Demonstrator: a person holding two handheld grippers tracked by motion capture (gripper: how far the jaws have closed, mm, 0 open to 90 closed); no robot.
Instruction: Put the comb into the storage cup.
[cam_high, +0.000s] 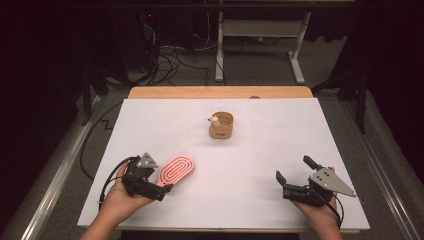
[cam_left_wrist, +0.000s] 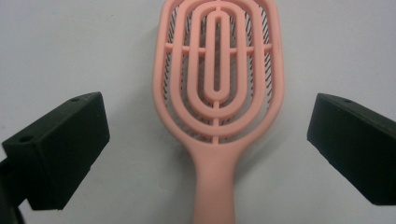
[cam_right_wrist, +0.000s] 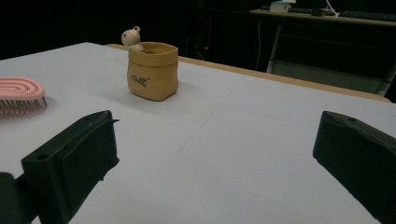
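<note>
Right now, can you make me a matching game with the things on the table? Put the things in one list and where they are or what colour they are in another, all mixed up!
Things:
1. hairbrush
2. pot
3. left tool
4. right tool

Descriptions:
A. tan, in the middle of the far half of the table, with a little figure on its rim
B. open, with nothing between its jaws
C. pink, lying flat with its bristles down
D. open, with the pink handle between its jaws

Pairs: 1-C, 2-A, 3-D, 4-B
</note>
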